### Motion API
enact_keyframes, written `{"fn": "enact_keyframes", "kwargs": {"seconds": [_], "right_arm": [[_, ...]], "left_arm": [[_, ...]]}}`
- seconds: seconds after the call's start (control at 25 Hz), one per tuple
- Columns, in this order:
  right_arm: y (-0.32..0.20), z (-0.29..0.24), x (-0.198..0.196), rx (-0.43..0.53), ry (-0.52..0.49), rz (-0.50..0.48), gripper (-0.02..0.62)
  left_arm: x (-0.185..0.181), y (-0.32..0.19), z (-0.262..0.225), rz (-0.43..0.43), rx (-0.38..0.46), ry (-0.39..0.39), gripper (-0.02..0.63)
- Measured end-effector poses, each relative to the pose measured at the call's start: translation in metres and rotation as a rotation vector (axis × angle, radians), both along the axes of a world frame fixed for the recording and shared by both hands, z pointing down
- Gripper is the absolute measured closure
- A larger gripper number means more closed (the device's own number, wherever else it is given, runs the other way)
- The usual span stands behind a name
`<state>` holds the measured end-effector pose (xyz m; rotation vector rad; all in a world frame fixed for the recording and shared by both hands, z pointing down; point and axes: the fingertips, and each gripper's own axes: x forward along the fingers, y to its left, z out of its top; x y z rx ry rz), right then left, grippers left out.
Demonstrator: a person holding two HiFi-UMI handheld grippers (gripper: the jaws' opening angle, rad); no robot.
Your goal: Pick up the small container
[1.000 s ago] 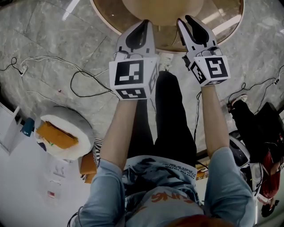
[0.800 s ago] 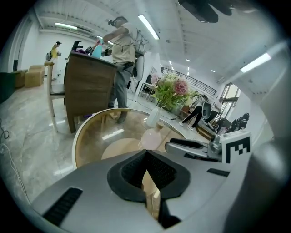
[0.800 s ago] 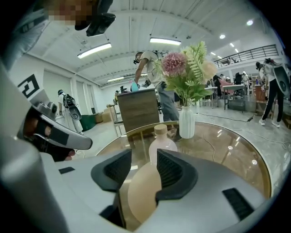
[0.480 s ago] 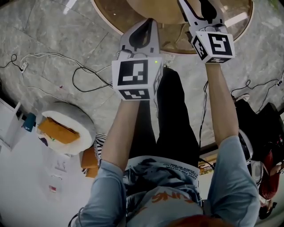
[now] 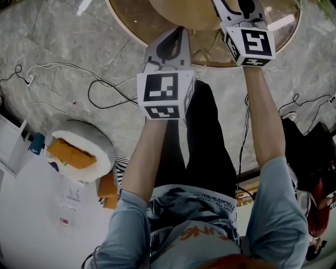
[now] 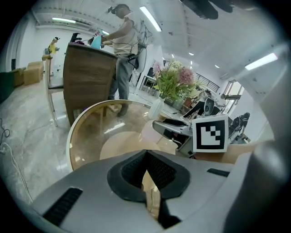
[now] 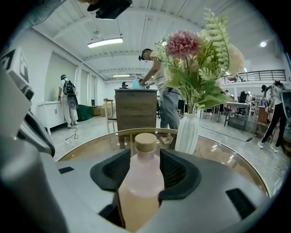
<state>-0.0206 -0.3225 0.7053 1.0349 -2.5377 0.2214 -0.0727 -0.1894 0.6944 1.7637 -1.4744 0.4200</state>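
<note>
The small container is a pale pink bottle (image 7: pixel 140 182) with a wooden cap, upright on the round glass table (image 7: pixel 86 148). It stands between the jaws of my right gripper (image 7: pixel 144 159). Those jaws opened wide and have just been closing a little; the pads sit close beside the bottle and I see no squeeze. From the head camera the right gripper (image 5: pixel 239 6) reaches over the table (image 5: pixel 134 23), its tips cut off by the frame's top. My left gripper (image 5: pixel 177 32) hovers at the table's near rim, shut and empty (image 6: pixel 146 154).
A white vase (image 7: pixel 188 132) of flowers stands on the table just beyond and right of the bottle. Cables (image 5: pixel 105 89) trail over the marble floor on the left, near a round white cushion (image 5: pixel 79 152). A person works at a wooden counter (image 7: pixel 136 109) behind the table.
My right gripper has pushed forward over the table, toward the top of the head view, its tips now leaving the frame. The left gripper has hardly moved.
</note>
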Motion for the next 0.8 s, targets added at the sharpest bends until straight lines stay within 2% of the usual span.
{"fn": "enact_keyframes", "kwargs": {"seconds": [0.32, 0.52, 0.8], "right_arm": [[-0.018, -0.006, -0.008, -0.005, -0.064, 0.042, 0.407], [-0.017, -0.005, -0.011, -0.032, -0.01, 0.021, 0.445], [-0.013, -0.007, -0.01, -0.105, 0.006, 0.05, 0.448]], "left_arm": [[0.001, 0.004, 0.009, -0.009, -0.033, 0.008, 0.583], [0.001, 0.002, 0.011, -0.009, -0.033, 0.007, 0.583], [0.003, 0.004, 0.001, -0.008, -0.022, 0.007, 0.583]]}}
